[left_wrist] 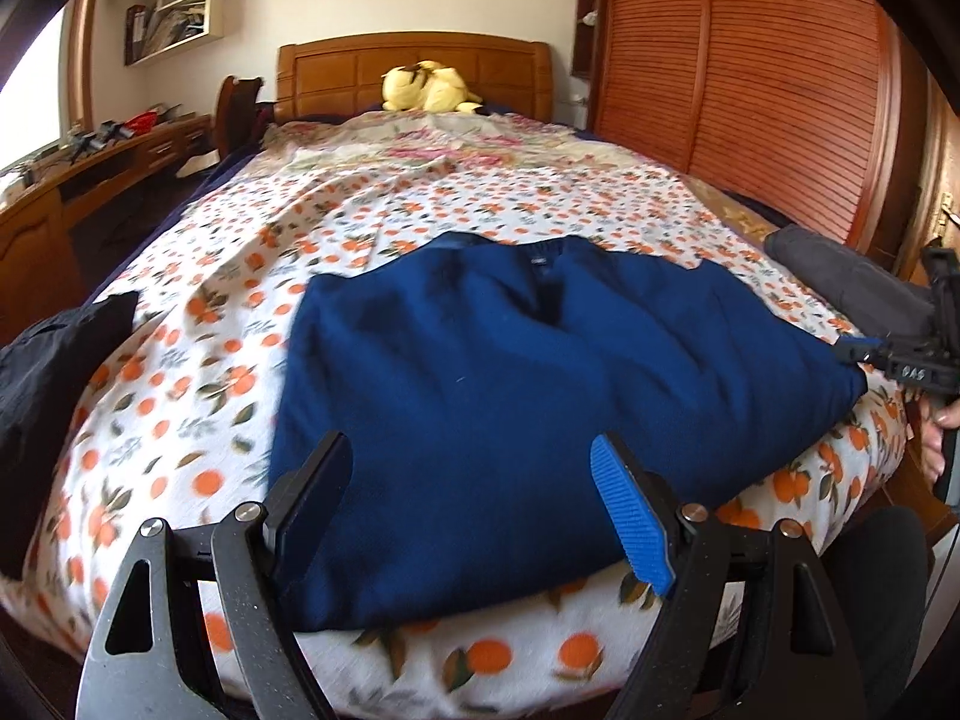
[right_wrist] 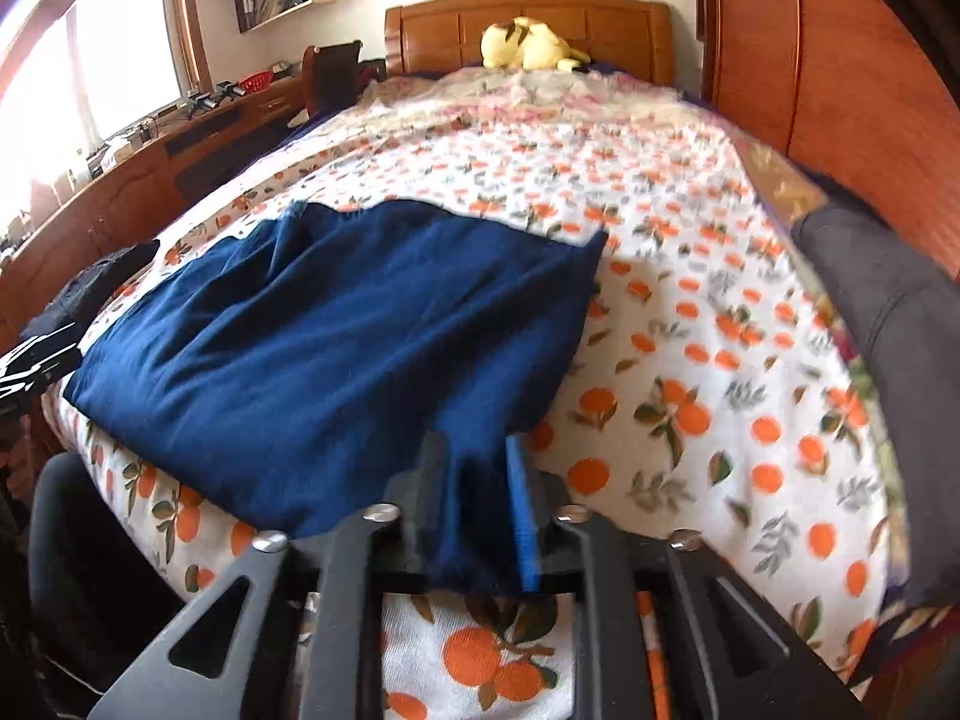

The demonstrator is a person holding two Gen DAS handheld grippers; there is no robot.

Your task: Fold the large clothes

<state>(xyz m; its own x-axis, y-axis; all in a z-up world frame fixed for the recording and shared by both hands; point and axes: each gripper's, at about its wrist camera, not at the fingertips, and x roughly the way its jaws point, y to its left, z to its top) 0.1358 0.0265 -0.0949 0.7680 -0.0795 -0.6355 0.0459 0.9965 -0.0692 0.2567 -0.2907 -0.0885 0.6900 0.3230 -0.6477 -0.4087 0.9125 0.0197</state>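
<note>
Left gripper (left_wrist: 471,504) gapes wide, empty, over the near hem of the navy sweater (left_wrist: 540,372) on the bed (left_wrist: 198,276). Right gripper (right_wrist: 477,495) straddles a corner, jaws part-closed (pinch unclear). Grip both corners before lifting.

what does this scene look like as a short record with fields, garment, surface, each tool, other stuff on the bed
garment: navy sweater, lying flat
surface: orange-print bedspread
left tool: open above the sweater's near hem
right tool: sweater's near corner between its fingers, grip unclear
other: yellow plush toy by headboard; black garment; grey garment
</note>
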